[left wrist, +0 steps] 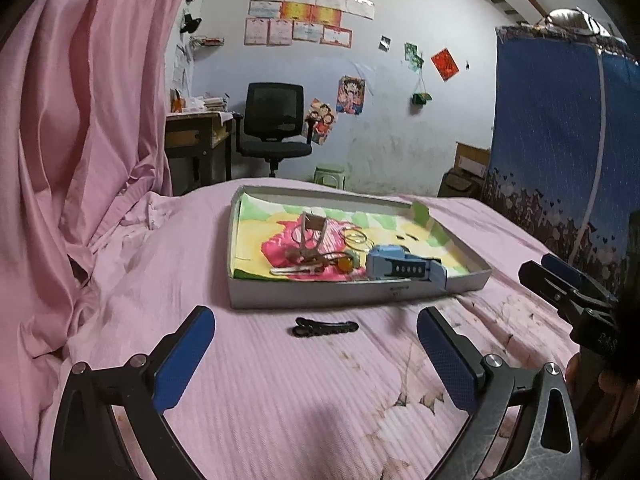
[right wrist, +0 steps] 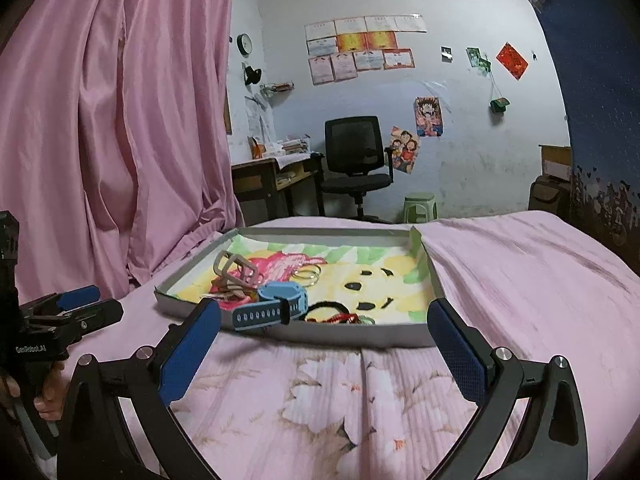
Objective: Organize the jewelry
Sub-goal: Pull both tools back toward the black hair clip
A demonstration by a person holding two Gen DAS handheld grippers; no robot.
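Pink curtain hangs along the bed's left edge. Left gripper has jaws wide, nothing between the pads, low over the pink bedsheet. Black hair clip lies on the sheet just before the tray's near wall. Shallow cardboard tray sits mid-bed; inside, toward its left side, beige clips, thin bangles, blue watch; black-and-red bracelet by the near wall. Right gripper has jaws spread wide, empty, just before the tray's near wall.
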